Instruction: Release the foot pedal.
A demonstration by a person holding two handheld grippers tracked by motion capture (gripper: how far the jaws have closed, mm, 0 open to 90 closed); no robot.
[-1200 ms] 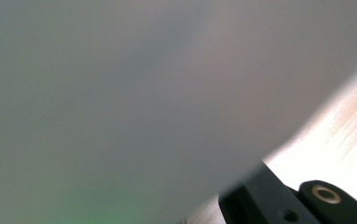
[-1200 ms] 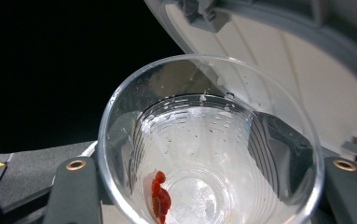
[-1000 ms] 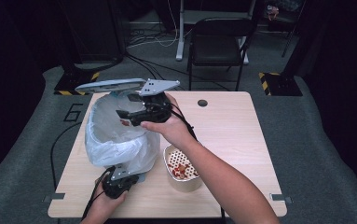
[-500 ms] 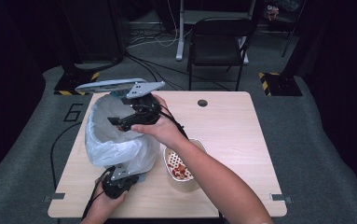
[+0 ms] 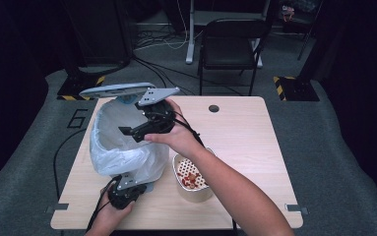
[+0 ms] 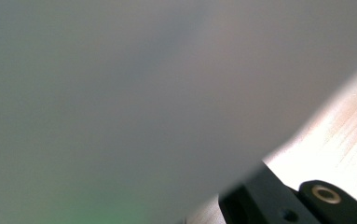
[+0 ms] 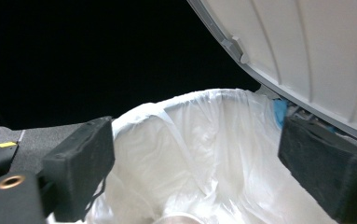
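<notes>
A small bin lined with a white plastic bag [image 5: 122, 147] stands at the table's left, its grey lid [image 5: 112, 90] raised. My right gripper [image 5: 133, 132] hovers over the bag's mouth. In the right gripper view this gripper [image 7: 195, 158] is open with nothing between its pads, the bag [image 7: 204, 140] is below and the lid [image 7: 316, 56] is at upper right. My left gripper [image 5: 123, 194] sits low at the bin's front foot. A blurred grey surface [image 6: 120, 93] pressed close hides its jaws.
A paper bowl [image 5: 178, 164] with red and white bits stands just right of the bin, under my right forearm. The wooden table [image 5: 255, 147] has bare room on its right half. A black chair [image 5: 230, 39] stands beyond the far edge.
My right gripper has moved left and a little down, from the bin's right rim to over the bag's mouth. The left gripper has stayed at the bin's foot.
</notes>
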